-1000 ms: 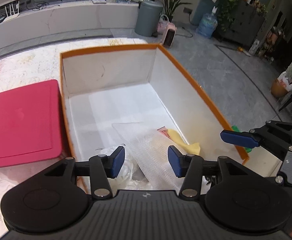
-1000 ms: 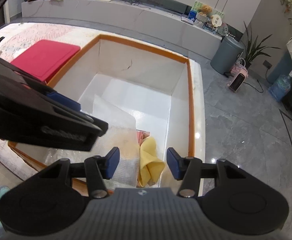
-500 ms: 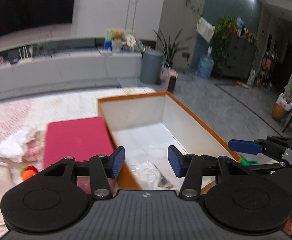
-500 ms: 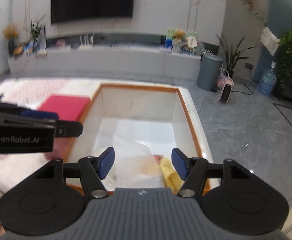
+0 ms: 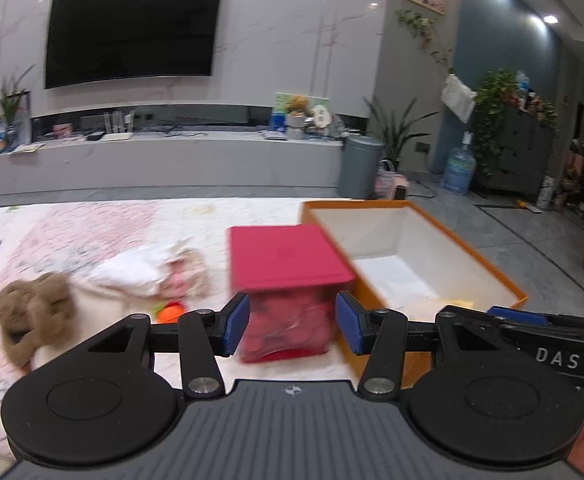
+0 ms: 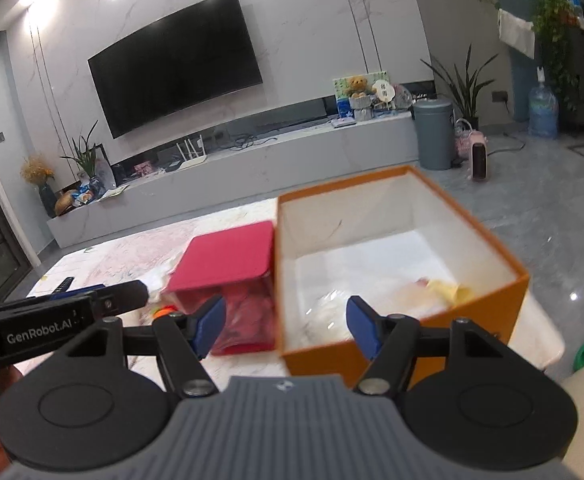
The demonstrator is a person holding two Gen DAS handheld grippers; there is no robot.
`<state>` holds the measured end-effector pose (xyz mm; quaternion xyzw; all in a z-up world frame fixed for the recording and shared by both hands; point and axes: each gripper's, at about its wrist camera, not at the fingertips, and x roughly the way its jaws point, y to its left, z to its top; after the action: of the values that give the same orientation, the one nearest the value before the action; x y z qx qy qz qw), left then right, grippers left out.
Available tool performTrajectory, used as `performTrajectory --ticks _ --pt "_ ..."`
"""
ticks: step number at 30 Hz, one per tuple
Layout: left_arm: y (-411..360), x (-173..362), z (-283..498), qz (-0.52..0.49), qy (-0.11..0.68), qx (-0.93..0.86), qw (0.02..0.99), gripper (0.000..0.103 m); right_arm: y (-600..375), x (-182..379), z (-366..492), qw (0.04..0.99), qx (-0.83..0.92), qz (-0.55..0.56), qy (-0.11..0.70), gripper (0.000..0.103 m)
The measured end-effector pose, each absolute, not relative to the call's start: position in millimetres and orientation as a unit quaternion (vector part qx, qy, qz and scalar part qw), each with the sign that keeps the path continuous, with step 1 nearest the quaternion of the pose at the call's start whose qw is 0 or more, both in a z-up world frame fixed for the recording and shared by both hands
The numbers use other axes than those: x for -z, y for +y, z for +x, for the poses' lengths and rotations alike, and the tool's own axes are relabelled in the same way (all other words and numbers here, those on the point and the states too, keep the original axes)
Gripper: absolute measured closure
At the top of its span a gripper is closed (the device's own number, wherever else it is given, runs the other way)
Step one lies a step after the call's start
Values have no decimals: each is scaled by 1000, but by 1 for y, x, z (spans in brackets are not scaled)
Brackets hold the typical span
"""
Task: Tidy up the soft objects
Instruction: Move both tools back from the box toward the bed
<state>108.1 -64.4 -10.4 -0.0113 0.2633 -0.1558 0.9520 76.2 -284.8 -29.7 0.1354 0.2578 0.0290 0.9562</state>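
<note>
orange box [image 6: 396, 264]: open-topped, white inside, on the table, touching the red bin's right side
yellow cloth [image 6: 446, 290]: crumpled on the box floor, near corner
clear wrap [image 6: 332, 308]: lies in the box beside the yellow cloth
brown plush [image 5: 31, 312]: slumped on the table, far left
white cloth [image 5: 143, 268]: bunched heap between the plush and the red bin [image 5: 287, 292]

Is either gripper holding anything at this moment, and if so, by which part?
Nothing is held. The left gripper and the right gripper are both open and empty, above the table near the orange box.
</note>
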Motion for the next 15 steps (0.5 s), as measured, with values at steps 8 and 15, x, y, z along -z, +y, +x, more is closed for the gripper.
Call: performTrajectory --ticks 8,15 --pt "-24 23 97 14 276 120 953 44 -243 47 68 956 -38 125 262 37" --pt "18 39 97 -1 295 87 952 44 -206 56 77 954 -70 117 267 37"
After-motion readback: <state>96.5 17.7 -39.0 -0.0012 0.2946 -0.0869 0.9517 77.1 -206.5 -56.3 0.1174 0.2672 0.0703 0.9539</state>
